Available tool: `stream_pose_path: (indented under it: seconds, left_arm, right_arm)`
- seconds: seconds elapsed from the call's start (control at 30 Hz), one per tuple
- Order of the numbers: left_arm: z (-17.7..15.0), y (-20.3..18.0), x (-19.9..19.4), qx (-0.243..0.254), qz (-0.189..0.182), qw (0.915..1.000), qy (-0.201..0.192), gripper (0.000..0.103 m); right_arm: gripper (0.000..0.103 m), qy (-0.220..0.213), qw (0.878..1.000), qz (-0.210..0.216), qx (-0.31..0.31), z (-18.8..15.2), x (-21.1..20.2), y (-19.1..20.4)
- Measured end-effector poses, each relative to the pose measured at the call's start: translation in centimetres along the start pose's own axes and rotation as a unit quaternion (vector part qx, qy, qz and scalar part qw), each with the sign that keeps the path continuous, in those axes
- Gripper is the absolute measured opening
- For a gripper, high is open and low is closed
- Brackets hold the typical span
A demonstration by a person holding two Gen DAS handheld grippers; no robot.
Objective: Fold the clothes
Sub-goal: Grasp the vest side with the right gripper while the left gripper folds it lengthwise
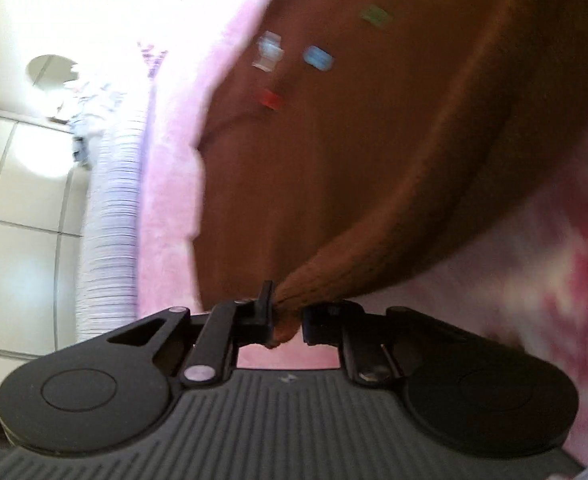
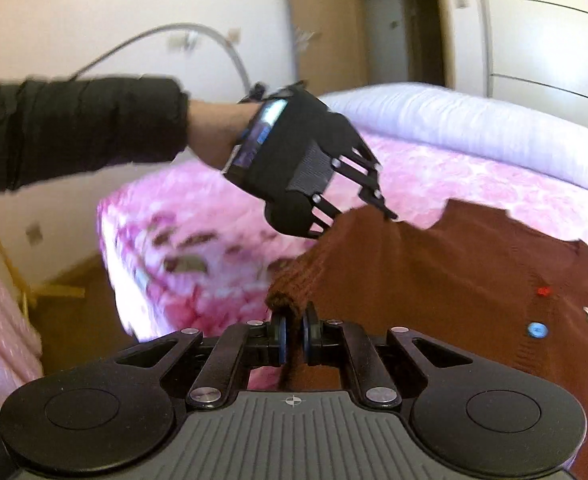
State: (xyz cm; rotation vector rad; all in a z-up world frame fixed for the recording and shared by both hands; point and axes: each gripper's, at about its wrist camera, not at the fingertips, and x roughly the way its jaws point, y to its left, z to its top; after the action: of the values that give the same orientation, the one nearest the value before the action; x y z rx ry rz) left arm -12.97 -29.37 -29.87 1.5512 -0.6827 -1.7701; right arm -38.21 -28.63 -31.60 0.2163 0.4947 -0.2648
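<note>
Gripping brown sweater point(image 2: 434, 280) edges, both tongs clamped; bed point(image 2: 197, 216) beneath.

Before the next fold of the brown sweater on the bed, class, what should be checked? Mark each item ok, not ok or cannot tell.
1. Left claw pinching the brown sweater: ok.
2. Right claw shut on the sweater's ribbed edge: ok.
3. Sweater lying flat on the pink bedspread: not ok, near edge lifted and bunched.
4. Coloured buttons facing up: ok.
5. Far sleeves laid straight: cannot tell.
</note>
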Motion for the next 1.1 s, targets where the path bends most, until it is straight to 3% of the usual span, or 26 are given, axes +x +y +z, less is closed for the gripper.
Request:
stream_pose_path:
  seconds: [0.17,0.23,0.33,0.43,0.47,0.53,0.6,0.7,0.9,1.1]
  left_arm:
    - [9.9,5.8,1.8,0.035,0.034,0.998,-0.04,0.01]
    - [14.5,6.8,4.1,0.047,0.038,0.9963,-0.062,0.01]
    - [21.3,7.0,8.7,0.049,0.038,0.9944,-0.086,0.018]
    - [25.2,5.6,13.2,0.023,0.0,0.9966,-0.079,0.037]
    - [26.1,5.1,14.5,0.013,-0.016,0.997,-0.074,0.037]
    - [25.2,5.0,14.8,-0.025,-0.035,0.997,-0.064,0.037]
    - [24.0,5.0,14.8,-0.065,-0.051,0.9951,-0.055,0.037]
    - [20.8,3.6,11.0,-0.14,-0.066,0.9871,-0.043,0.037]
    - [16.3,1.4,1.8,-0.275,-0.105,0.9529,-0.074,0.04]
    - [17.3,-3.8,-5.1,-0.341,-0.152,0.9194,-0.125,0.056]
  right_arm:
    - [0.006,-0.099,0.989,-0.061,0.093,-1.5,-8.6,-4.7]
    - [0.006,-0.131,0.977,-0.104,0.131,-2.7,-12.7,-6.4]
    - [0.006,-0.16,0.95,-0.179,0.198,-6.1,-18.0,-9.4]
    - [0.006,-0.135,0.925,-0.222,0.276,-10.3,-19.9,-12.9]
    - [0.006,-0.124,0.916,-0.234,0.302,-11.7,-20.3,-14.1]
    - [0.006,-0.089,0.906,-0.231,0.344,-13.9,-20.2,-16.1]
    - [0.007,-0.085,0.903,-0.221,0.357,-14.8,-20.4,-16.8]
    - [0.01,-0.092,0.896,-0.205,0.383,-15.8,-20.7,-17.5]
    - [0.011,-0.126,0.878,-0.172,0.428,-16.1,-20.8,-18.3]
    - [0.023,-0.116,0.876,-0.181,0.432,-14.3,-20.1,-18.9]
